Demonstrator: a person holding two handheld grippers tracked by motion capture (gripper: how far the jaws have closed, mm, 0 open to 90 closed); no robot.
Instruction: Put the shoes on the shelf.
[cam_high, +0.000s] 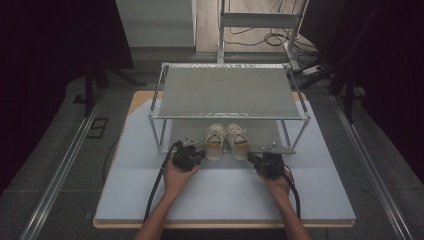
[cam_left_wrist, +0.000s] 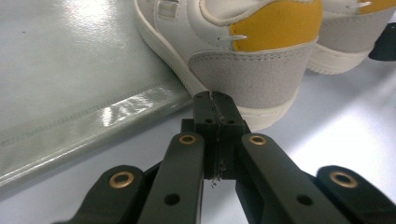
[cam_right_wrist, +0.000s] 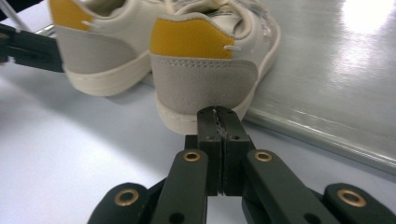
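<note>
On the pale table mat (cam_high: 150, 200), high view: two-tier rack (cam_high: 227, 92) at centre, a pair of cream sneakers with yellow heel tabs half on its lower shelf, heels sticking out toward the person. Left gripper (cam_high: 199, 156) sits just beside the left shoe (cam_high: 215, 141), right gripper (cam_high: 251, 159) just beside the right shoe (cam_high: 238, 140). Both hands low on the mat, nothing carried.

Left gripper view: jaws pressed together, nothing between them, tips just at the grey suede heel of the left shoe (cam_left_wrist: 247, 65); contact or a hair's gap, can't tell. Glossy lower shelf (cam_left_wrist: 70, 93) runs off to the left, shoe sole overlapping its edge. Second shoe's heel (cam_left_wrist: 345, 42) at upper right.

Right gripper view: same story, jaws closed and empty, tips right at the heel of the right shoe (cam_right_wrist: 205, 79), which sits partly on the shelf (cam_right_wrist: 336, 74). Other shoe (cam_right_wrist: 93, 51) at left with the other gripper's dark tip (cam_right_wrist: 28, 46) beside it.

Risks, my read: closed tips pushing a heel off-centre could twist the shoe so it skews or jams on the shelf lip. Uneven pushes would split the pair. Suede is soft, so tips may slide off the heel curve and tip a shoe sideways.
</note>
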